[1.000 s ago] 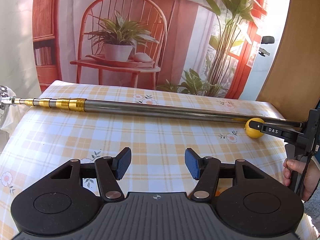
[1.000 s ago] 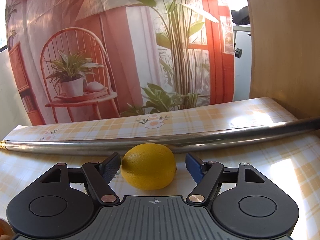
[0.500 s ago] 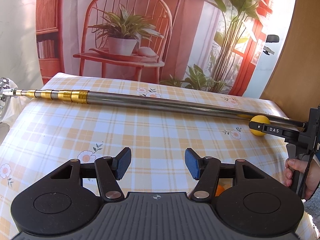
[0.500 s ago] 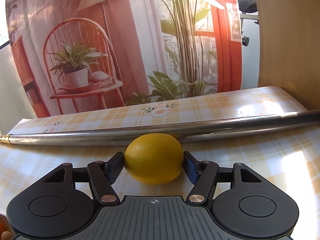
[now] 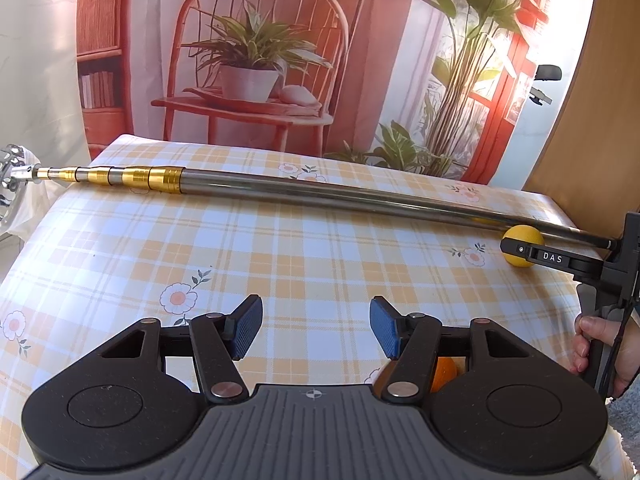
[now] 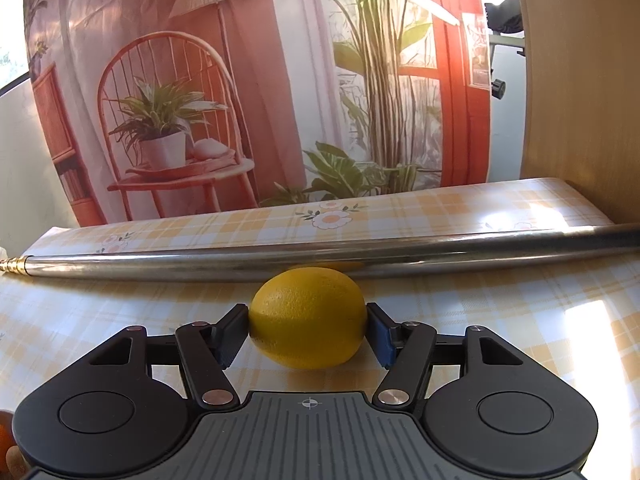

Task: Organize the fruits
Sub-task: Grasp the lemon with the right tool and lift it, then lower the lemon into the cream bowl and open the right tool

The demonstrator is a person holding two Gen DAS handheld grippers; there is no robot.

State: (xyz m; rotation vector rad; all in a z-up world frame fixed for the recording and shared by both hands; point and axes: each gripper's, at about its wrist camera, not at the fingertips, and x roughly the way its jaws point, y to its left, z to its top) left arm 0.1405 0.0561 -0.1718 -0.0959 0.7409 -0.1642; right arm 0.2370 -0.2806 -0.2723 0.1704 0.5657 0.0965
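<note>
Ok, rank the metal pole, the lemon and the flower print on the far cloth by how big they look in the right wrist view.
1. Metal pole, spanning nearly the whole frame.
2. Lemon, held between the right gripper fingers; its nearness to the camera inflates it.
3. Flower print, smallest, but farther away, so true size is unsure.

Bright sunlight is falling across the tablecloth in glaring patches, glinting off the metal pole. Fisheye distortion is bending edges; both pictures are staying sharp.

The lemon has dimpled, matt yellow peel; the telescopic pole is polished metal; the checked tablecloth looks smooth, slightly glossy.
</note>
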